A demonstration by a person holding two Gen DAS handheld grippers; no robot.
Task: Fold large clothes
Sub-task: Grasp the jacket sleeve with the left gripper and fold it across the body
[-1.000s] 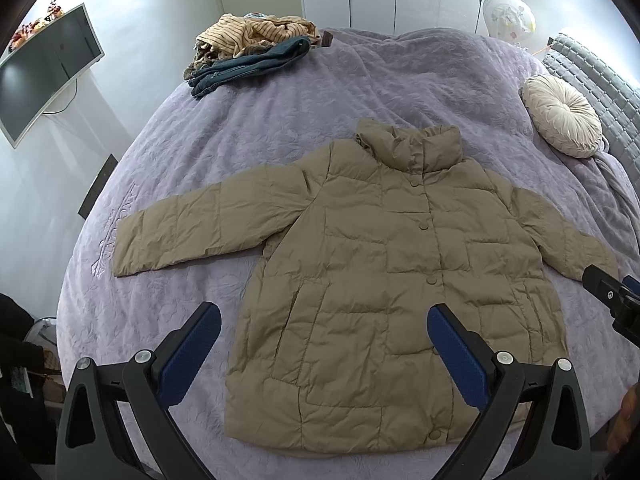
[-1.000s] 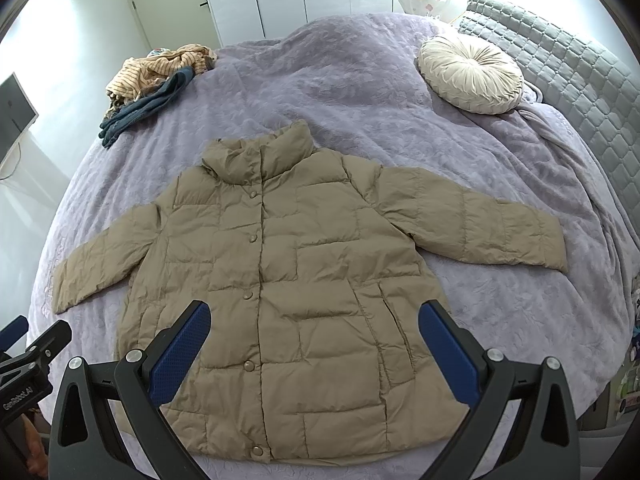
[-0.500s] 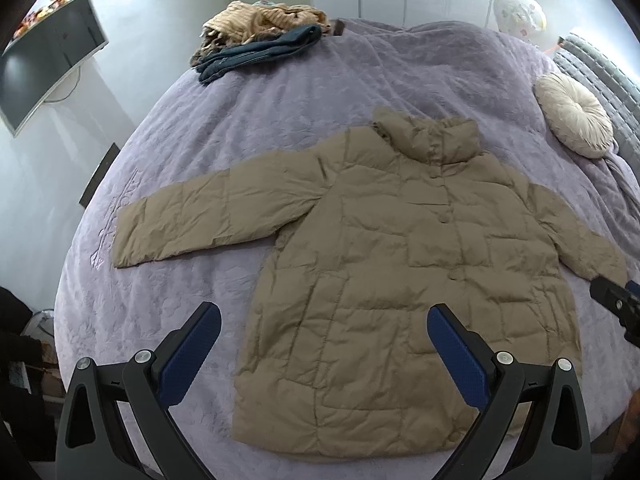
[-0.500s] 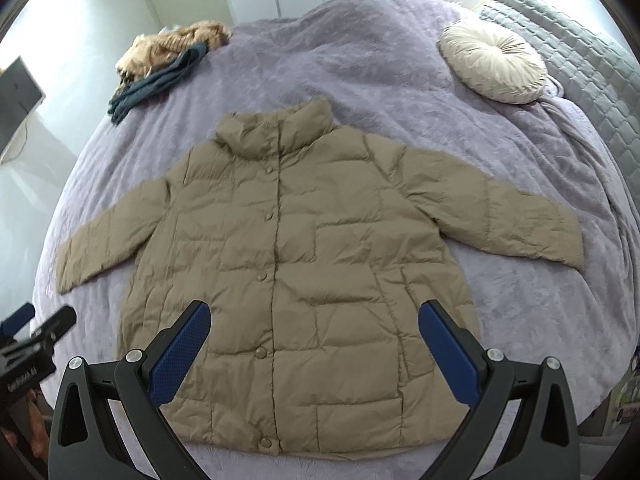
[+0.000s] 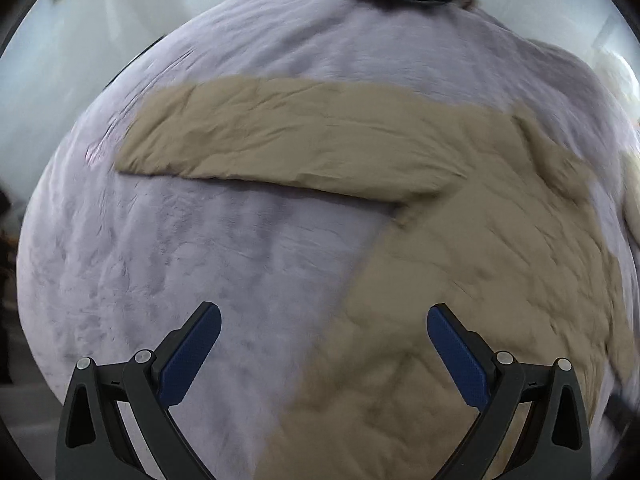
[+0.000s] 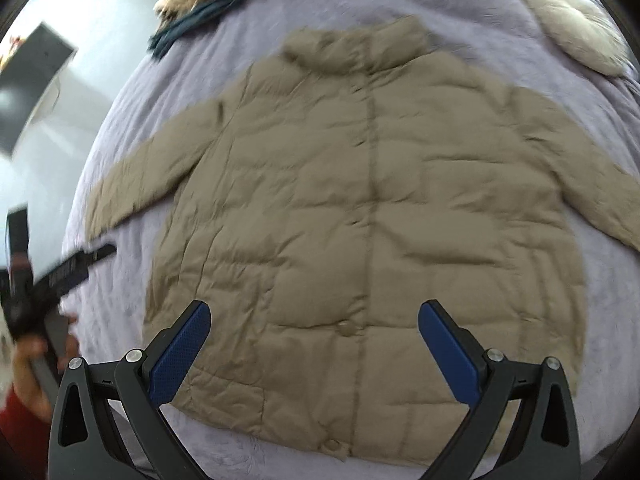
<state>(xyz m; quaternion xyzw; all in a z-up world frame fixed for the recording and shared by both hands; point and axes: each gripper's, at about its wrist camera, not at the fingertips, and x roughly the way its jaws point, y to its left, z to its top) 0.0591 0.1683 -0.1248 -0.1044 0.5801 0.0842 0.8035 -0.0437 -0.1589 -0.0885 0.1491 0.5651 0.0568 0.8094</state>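
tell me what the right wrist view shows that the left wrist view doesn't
Only the right wrist view shows the jacket's collar, its button line, the round cushion, the dark screen and the left claw in a hand. Only the left wrist view shows one sleeve close up, stretched across the bedspread. Both show the tan jacket, the purple bedspread, the clothes pile and open claws.

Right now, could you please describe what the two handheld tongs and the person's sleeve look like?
Both the left tongs and the right tongs have black angular frames with silver screws and blue textured pads. From the right wrist view, the left one's black body bears white lettering, too blurred to read. The hand holding it wears a red sleeve.
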